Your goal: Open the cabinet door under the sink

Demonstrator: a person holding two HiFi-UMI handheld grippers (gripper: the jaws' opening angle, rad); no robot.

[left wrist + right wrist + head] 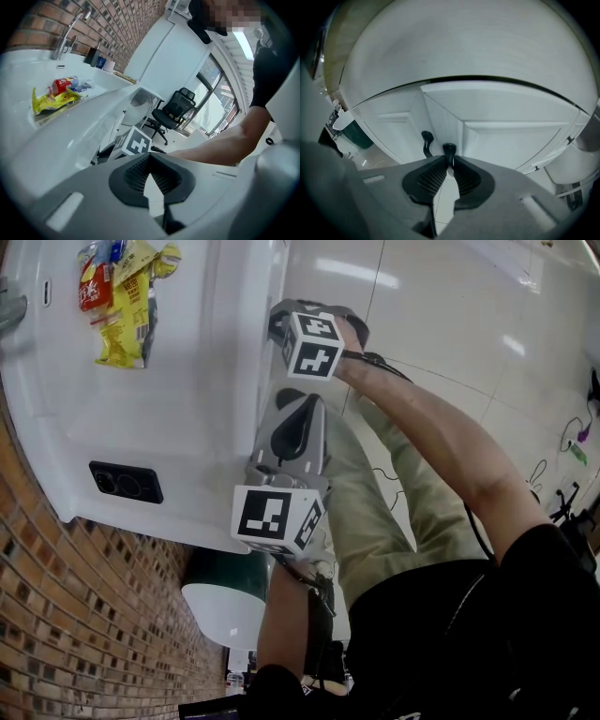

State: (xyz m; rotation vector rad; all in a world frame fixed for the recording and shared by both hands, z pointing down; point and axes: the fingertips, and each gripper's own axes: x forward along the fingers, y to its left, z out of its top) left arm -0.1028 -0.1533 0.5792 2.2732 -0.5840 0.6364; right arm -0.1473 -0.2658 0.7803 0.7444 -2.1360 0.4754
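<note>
White cabinet door, right gripper jaws pinching its upright black handle, left gripper jaws pressed together

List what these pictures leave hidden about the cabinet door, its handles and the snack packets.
- Head view: the sink counter hides the cabinet door beneath it.
- Right gripper view: the right gripper covers the lower end of the handle it grips.
- Head view: print on the snack packets is too small.

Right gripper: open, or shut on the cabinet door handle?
Shut. In the right gripper view, the right gripper has its jaw tips pinched together on the black door handle, whose top shows just above them.
</note>
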